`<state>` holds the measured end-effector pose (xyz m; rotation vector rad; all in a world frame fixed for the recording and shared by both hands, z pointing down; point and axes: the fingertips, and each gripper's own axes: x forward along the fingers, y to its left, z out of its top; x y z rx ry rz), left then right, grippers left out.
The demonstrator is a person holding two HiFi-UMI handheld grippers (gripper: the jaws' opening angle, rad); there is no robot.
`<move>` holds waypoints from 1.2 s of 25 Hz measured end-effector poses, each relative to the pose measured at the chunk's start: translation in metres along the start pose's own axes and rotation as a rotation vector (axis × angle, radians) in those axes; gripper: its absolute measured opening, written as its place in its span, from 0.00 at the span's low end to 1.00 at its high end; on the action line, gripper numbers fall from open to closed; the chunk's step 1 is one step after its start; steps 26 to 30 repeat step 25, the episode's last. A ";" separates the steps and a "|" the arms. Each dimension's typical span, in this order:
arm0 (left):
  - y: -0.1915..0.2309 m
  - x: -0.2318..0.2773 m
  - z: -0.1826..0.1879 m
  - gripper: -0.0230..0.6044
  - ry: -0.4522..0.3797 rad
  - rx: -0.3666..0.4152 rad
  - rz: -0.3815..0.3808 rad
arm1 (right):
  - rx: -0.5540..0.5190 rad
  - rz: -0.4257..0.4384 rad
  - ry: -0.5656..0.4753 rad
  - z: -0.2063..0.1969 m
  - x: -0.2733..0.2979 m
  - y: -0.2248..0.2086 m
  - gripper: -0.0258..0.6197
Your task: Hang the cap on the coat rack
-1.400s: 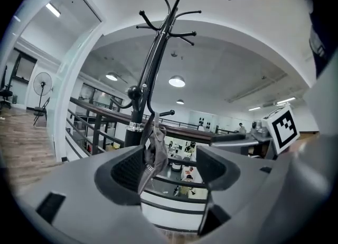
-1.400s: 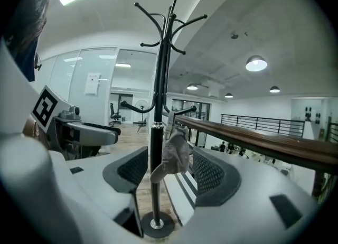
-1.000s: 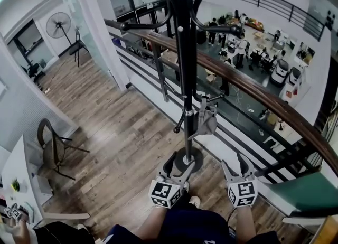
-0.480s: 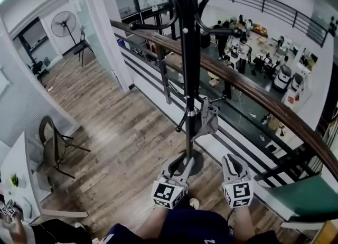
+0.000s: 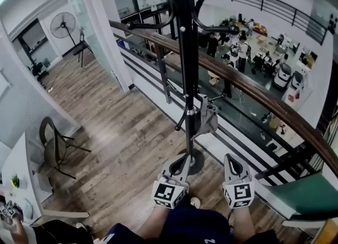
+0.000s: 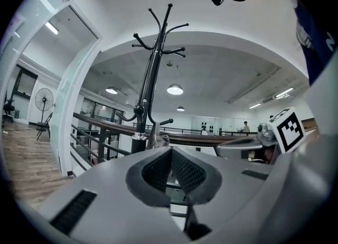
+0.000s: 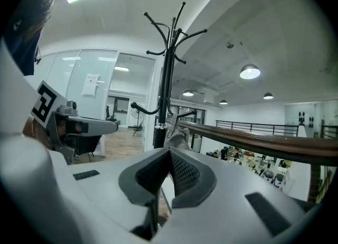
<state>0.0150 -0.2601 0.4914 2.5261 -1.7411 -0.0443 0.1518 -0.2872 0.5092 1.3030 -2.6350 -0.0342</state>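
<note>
- Cap (image 5: 207, 120) is seen hanging on the coat rack (image 5: 184, 53) — centre frame
- Left gripper (image 5: 181, 162), lower centre — jaws pressed together, empty
- Right gripper (image 5: 231, 161) beside it, likewise closed on nothing

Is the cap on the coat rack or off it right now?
On it. The cap hangs from a low hook on the coat rack; the left gripper and right gripper are shut on nothing.
</note>
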 end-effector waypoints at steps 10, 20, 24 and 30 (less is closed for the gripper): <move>-0.001 -0.005 -0.004 0.04 0.008 0.027 0.020 | -0.014 0.005 0.002 -0.003 -0.002 0.003 0.05; 0.004 -0.011 -0.006 0.04 0.014 0.038 0.027 | -0.068 -0.041 0.045 -0.013 -0.013 -0.006 0.05; -0.002 -0.009 -0.006 0.04 0.006 0.049 0.006 | -0.062 -0.046 0.042 -0.015 -0.015 -0.008 0.05; -0.004 -0.009 -0.006 0.04 0.003 0.052 0.000 | -0.062 -0.046 0.040 -0.015 -0.015 -0.008 0.05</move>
